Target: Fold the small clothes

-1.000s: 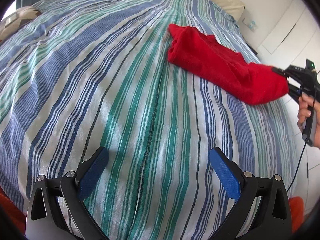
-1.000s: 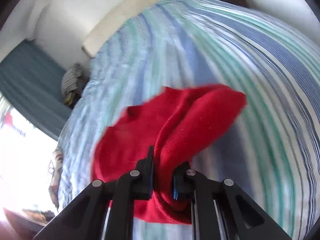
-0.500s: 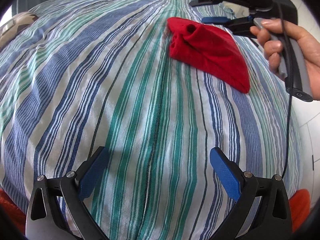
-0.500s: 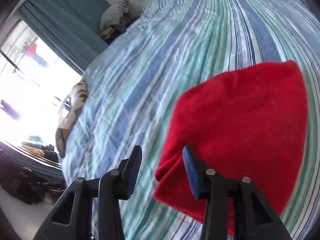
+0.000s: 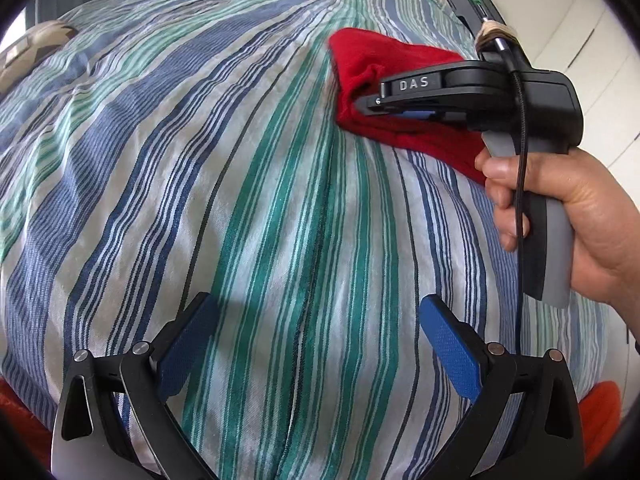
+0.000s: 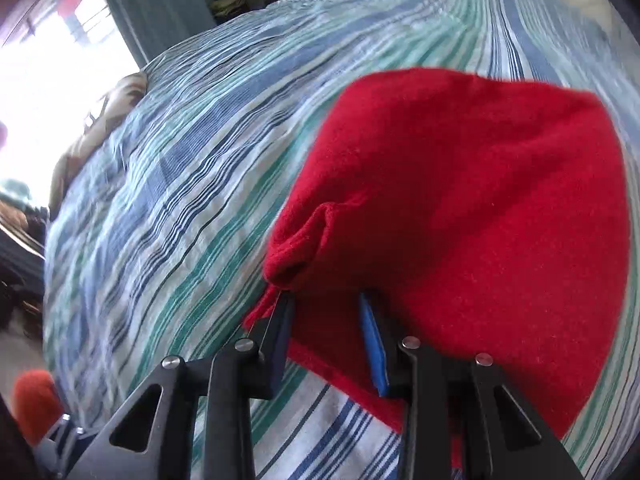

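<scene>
A small red garment [image 5: 372, 64] lies folded over on the striped bedspread [image 5: 240, 200], toward the far right in the left wrist view. It fills the right half of the right wrist view [image 6: 480, 200]. My right gripper [image 6: 326, 304] is open, its jaws a hand-width apart, pushed in at the garment's near edge, with a fold of cloth over the fingertips. It also shows from the side in the left wrist view [image 5: 372, 102], held by a hand. My left gripper [image 5: 316, 312] is wide open and empty, low over the bedspread, well short of the garment.
The bed's right edge drops off near white cupboard doors [image 5: 600, 40]. A pillow [image 5: 36, 48] lies at the far left. An orange object [image 5: 600, 412] sits below the bed's near edge. A window and curtain [image 6: 132, 8] stand beyond the bed.
The right gripper let go of the red garment, which dropped folded onto the bed. It then swung around and came in low at the garment's near edge. The left gripper stayed put.
</scene>
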The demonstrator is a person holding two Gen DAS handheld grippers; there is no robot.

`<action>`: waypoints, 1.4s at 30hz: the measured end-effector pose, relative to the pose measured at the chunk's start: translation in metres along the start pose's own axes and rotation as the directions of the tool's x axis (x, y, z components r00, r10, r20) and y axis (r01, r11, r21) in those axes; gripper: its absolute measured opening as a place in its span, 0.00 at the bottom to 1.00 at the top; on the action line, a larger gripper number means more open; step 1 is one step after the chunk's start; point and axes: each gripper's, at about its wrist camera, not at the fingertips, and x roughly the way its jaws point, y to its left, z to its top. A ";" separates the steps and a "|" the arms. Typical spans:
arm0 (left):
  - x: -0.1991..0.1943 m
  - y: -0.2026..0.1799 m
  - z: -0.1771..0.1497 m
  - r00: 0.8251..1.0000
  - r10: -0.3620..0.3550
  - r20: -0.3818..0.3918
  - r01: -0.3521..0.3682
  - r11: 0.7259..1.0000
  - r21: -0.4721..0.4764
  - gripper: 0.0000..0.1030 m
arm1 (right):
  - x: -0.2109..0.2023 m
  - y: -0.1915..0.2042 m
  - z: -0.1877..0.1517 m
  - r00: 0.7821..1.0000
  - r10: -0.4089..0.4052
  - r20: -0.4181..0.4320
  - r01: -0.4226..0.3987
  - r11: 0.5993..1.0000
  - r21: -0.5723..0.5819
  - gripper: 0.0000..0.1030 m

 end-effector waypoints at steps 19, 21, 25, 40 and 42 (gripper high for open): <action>0.009 -0.014 -0.008 0.996 0.088 0.009 -0.088 0.992 0.093 0.99 | -0.062 -0.087 -0.087 0.992 -0.113 0.049 0.105 0.982 0.155 0.41; 0.010 -0.021 -0.011 0.992 0.121 0.025 -0.123 0.984 0.131 0.99 | -0.076 -0.088 -0.094 0.992 -0.102 0.077 0.083 0.973 0.217 0.45; 0.012 -0.022 -0.009 0.993 0.118 0.025 -0.120 0.985 0.121 0.99 | -0.116 -0.071 -0.126 0.977 -0.170 0.125 0.147 0.973 0.178 0.51; 0.016 -0.031 -0.021 0.984 0.154 0.089 -0.167 0.972 0.163 1.00 | -0.126 -0.045 -0.217 0.932 -0.362 0.003 0.357 0.921 0.153 0.74; 0.015 -0.032 -0.023 0.983 0.159 0.094 -0.173 0.970 0.170 1.00 | -0.123 -0.042 -0.214 0.931 -0.365 -0.006 0.362 0.921 0.143 0.74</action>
